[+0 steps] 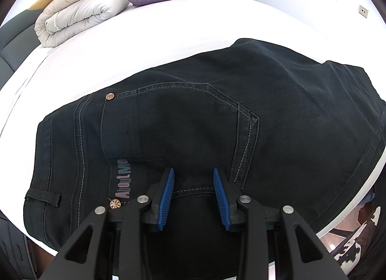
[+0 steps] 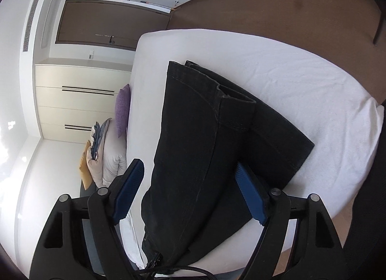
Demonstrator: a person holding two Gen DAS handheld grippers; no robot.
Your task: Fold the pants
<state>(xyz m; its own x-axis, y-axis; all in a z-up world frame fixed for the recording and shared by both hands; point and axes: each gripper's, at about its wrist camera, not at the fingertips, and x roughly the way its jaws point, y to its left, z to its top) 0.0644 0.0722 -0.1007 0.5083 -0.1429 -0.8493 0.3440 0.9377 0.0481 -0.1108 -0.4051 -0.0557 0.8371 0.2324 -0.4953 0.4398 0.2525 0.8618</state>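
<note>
The white bed [image 1: 168,29] carries the black pants [image 1: 217,111], laid flat with the legs folded over. The left gripper [image 1: 194,198] grasps a raised fold of the fabric at the back pocket. The right gripper [image 2: 190,193] stands released, pads clear of the leg between them.

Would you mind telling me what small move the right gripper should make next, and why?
Probably draw the right gripper back off the pants. Its blue pads stand wide apart, the folded leg lies loose between them on the white bed, and the left gripper already pinches the fabric near the pocket.
</note>
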